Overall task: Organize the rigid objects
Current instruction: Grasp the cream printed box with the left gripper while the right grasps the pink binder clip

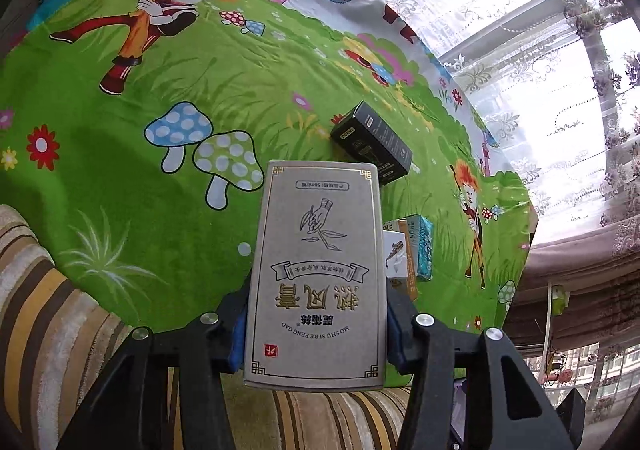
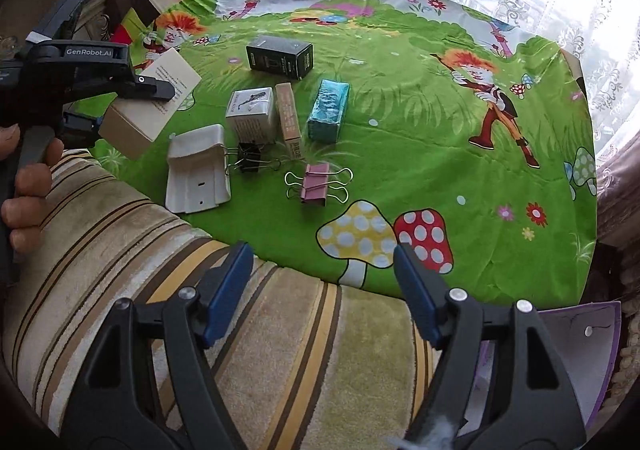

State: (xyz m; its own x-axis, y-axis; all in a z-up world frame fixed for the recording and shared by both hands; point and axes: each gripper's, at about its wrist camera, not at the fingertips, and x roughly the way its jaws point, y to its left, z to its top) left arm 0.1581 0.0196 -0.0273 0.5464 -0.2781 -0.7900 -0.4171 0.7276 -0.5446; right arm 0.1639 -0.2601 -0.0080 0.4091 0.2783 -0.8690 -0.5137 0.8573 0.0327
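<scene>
My left gripper is shut on a grey box with gold Chinese lettering and holds it above the near edge of the green cartoon cloth. It shows in the right wrist view as a tan box in the left gripper, at the left. My right gripper is open and empty over the striped cushion. On the cloth lie a black box, a white box, a narrow tan box and a teal box.
A white plastic piece, a black binder clip and a pink binder clip lie near the cloth's front edge. A lace curtain and window stand behind the table. A purple sheet lies at the lower right.
</scene>
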